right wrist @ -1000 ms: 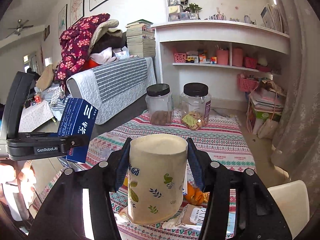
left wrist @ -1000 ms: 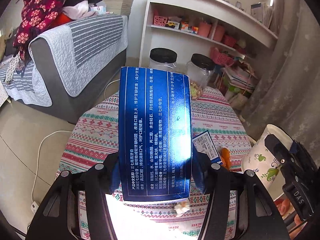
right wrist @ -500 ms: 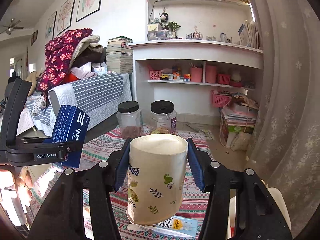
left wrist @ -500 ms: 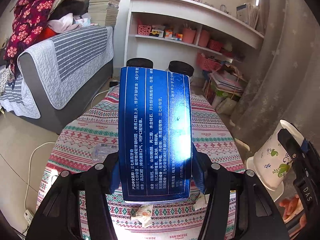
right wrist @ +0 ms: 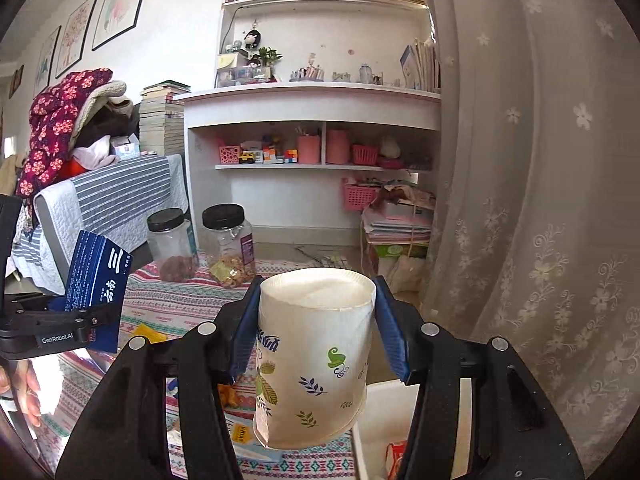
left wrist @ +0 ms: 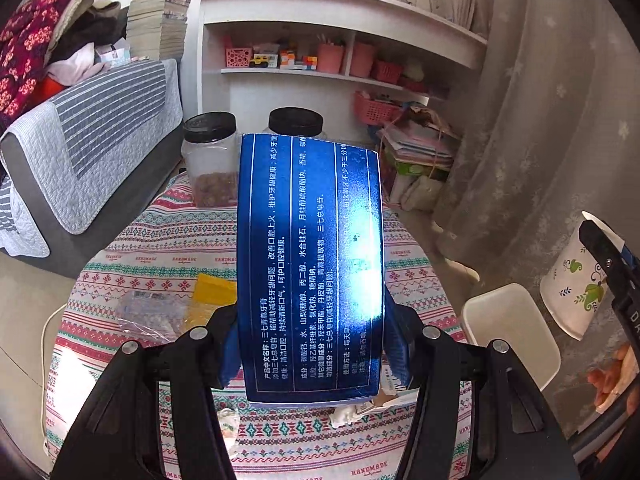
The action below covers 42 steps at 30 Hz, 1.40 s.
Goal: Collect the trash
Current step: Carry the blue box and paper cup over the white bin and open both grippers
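Both grippers are clamping trash: my left gripper (left wrist: 312, 344) is pinching a blue box (left wrist: 310, 264) by its lower sides, my right gripper (right wrist: 316, 336) is squeezing an upturned paper cup (right wrist: 312, 360) (leaf-printed, base uppermost). I'm holding the box over the patterned table (left wrist: 160, 240), the cup past its edge beside a white bin (right wrist: 380, 420). Scraps and wrappers are lying below; two jars (left wrist: 210, 160) are crowding the far edge.
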{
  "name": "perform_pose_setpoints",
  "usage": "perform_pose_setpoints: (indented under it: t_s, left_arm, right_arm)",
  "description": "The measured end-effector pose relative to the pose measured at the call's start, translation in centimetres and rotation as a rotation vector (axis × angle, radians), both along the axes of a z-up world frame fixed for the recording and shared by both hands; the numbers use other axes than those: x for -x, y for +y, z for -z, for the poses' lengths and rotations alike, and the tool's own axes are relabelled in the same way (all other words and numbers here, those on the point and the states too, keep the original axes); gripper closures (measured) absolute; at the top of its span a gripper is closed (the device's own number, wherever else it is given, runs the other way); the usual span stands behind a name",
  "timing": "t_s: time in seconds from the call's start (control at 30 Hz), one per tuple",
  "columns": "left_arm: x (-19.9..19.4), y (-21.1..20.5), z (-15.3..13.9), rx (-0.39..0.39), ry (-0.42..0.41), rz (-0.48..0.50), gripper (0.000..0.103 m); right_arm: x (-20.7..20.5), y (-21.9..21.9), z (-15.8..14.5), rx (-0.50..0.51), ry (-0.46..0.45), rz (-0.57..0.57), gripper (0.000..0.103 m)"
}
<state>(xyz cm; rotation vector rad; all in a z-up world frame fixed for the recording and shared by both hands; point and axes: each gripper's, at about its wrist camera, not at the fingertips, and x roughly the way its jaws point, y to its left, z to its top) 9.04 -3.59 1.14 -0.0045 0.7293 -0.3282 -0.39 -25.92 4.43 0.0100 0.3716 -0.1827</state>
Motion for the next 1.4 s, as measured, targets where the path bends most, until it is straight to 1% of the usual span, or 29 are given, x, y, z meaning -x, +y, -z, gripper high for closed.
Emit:
perform_pose_setpoints:
  t_s: [0.1, 0.27, 0.43, 0.5, 0.53, 0.57, 0.77, 0.93, 1.2, 1.27, 1.3, 1.33, 1.4]
  left_arm:
    - [0.1, -2.0, 0.2, -0.004, 0.001, 0.030, 0.047]
    - [0.6, -5.2, 0.6, -0.027, -0.002, 0.078, 0.047]
    - [1.2, -8.0, 1.2, -0.045, 0.006, 0.122, 0.047]
    - [1.4, -9.1, 1.3, -0.046, 0.010, 0.140, 0.047]
    - [1.7, -9.8, 1.2, -0.043, 0.012, 0.152, 0.047]
    - [1.9, -10.4, 1.2, -0.039, 0.011, 0.166, 0.047]
    - [3.4, -14.6, 1.0, -0.018, 0.003, 0.249, 0.047]
    - [4.5, -18.1, 1.6, -0.002, 0.018, 0.319, 0.047]
    - [6.2, -23.7, 3.7, -0.017, 0.043, 0.428, 0.047]
    - [6.5, -24.9, 4.2, -0.010, 0.056, 0.463, 0.046]
    - [6.6, -25.4, 4.5, -0.009, 0.064, 0.472, 0.037]
    - [6.7, -25.7, 4.7, -0.007, 0.069, 0.474, 0.026]
    - [6.9, -26.1, 4.7, -0.005, 0.064, 0.476, 0.024]
  right_arm:
    - [0.3, -2.0, 0.4, -0.001, 0.024, 0.059, 0.052]
    - [0.5, -5.3, 0.9, -0.038, 0.062, 0.152, 0.052]
    - [0.7, -8.0, 1.6, -0.091, 0.117, 0.218, 0.051]
    - [0.9, -9.0, 1.9, -0.116, 0.139, 0.251, 0.042]
    - [1.1, -9.4, 1.9, -0.131, 0.144, 0.265, 0.032]
    - [1.4, -9.9, 1.9, -0.143, 0.140, 0.284, 0.026]
    - [3.5, -12.0, 1.4, -0.151, 0.105, 0.371, 0.014]
    - [5.8, -14.7, 1.4, -0.154, 0.094, 0.452, 0.012]
    - [8.1, -18.3, 2.0, -0.173, 0.112, 0.562, 0.011]
    - [8.4, -18.8, 2.2, -0.176, 0.122, 0.581, 0.011]
    - [8.5, -19.1, 2.3, -0.177, 0.125, 0.589, 0.011]
    - [8.6, -19.3, 2.2, -0.177, 0.127, 0.596, 0.010]
    - [8.7, -19.3, 2.2, -0.170, 0.125, 0.603, 0.009]
